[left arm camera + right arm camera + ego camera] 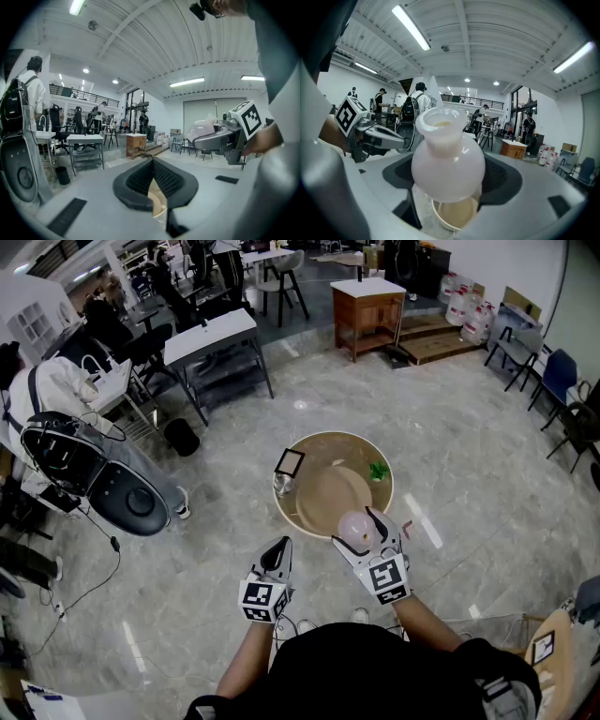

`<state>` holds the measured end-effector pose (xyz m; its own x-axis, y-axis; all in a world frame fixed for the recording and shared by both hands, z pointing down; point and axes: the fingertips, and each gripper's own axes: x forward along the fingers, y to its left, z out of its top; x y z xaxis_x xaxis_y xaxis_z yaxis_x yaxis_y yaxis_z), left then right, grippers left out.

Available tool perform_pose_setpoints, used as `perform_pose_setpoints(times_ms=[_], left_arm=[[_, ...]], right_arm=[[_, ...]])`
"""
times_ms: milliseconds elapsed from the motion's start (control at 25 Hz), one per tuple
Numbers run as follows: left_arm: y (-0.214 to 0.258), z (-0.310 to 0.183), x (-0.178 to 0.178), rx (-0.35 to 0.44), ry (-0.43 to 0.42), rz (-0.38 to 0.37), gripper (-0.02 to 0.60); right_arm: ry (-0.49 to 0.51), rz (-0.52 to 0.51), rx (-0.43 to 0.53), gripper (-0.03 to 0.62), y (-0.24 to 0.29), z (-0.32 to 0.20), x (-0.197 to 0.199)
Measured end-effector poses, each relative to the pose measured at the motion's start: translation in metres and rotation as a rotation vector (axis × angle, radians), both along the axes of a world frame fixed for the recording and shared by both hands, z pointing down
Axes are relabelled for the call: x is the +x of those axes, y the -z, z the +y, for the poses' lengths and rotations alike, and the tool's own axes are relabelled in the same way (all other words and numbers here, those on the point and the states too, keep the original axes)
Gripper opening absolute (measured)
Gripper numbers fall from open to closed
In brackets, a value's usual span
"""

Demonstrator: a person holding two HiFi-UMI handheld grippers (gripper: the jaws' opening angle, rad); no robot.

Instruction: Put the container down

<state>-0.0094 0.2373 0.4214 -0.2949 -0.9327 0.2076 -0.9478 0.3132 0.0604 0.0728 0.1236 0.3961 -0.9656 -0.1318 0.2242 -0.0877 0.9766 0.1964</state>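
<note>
Pale pink and glossy, the container [447, 161], a round-bellied vase with a flared neck, sits clamped by its belly between the widely spread jaws of the right gripper [359, 532]. It is held upright in the air, above the near edge of a round wooden table [330, 448] that lies well below. On the table are a tan dish [330, 498], a small green sprig [379, 470] and a framed card [289, 463]. The left gripper [278, 550] hangs beside the table with its jaws together and nothing in them. Judging by this, the task is not yet done: the container must be lowered onto the table and released.
</note>
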Motion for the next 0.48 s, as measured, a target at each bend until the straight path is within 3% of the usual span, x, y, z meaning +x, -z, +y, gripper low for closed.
perform_pose_setpoints(times_ms=[480], left_arm=[[-0.004,0.011,-0.004,0.007,0.001,0.015,0.0]], right_arm=[[-0.009,-0.015,0.008,0.396,0.002,0.008,-0.006]])
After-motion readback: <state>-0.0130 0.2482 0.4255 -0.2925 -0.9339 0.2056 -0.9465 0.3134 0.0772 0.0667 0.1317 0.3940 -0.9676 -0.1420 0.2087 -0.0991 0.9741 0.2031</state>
